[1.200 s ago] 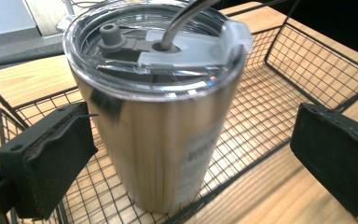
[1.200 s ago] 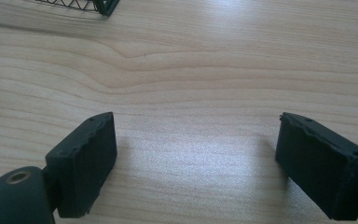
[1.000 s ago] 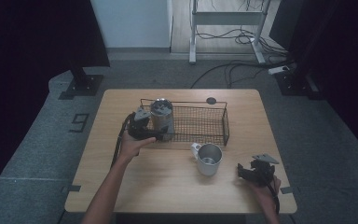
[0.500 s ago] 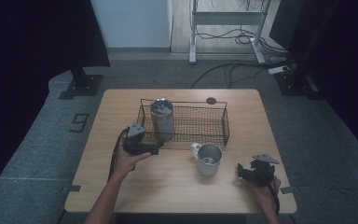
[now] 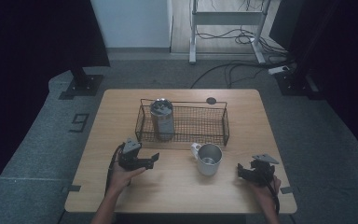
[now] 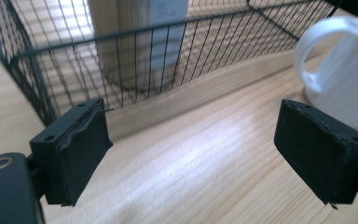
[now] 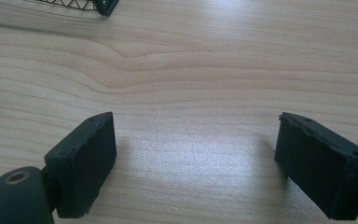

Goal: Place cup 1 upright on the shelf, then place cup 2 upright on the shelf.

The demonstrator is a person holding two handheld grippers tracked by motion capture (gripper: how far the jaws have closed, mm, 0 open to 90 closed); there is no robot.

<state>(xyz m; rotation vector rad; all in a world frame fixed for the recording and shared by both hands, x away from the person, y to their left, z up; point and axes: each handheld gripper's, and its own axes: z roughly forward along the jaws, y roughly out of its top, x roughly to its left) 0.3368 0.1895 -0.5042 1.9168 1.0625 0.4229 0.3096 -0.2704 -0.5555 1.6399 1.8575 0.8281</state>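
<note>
While both hands rest low at the person's edge, the wooden table (image 5: 177,196) carries everything in the high view. Largest item on it is the black wire basket (image 5: 200,122), sitting a little toward 12 o'clock of the table's centre, long side running 9 to 3. Inside the basket, at its 9 o'clock end, a metal can (image 5: 162,119) stands upright. In the left gripper view the can (image 6: 140,37) shows through the mesh, with the basket's near wall (image 6: 74,70) just ahead of the jaws.

Outside the basket, just beyond its near wall toward 5 o'clock of the can, a steel mug (image 5: 209,158) stands upright on the bare wood, handle pointing to about 10 o'clock. Mug and basket appear close; whether they touch cannot be told. In the left gripper view the mug (image 6: 349,70) sits at 2 o'clock, handle toward the jaws.

Left gripper (image 5: 153,158) lies at 9 o'clock of the mug, well apart from it, near the basket's front corner, pointing toward 3 o'clock. Its jaws have just been closing, yet the left gripper view shows them apart with nothing but bare wood between them; nothing held.

Right gripper (image 5: 240,171) lies at 4 o'clock of the mug, near it, not touching. Jaws stand apart over bare wood; nothing held.

A small dark disc (image 5: 210,100) lies beyond the basket at 12 o'clock.
</note>
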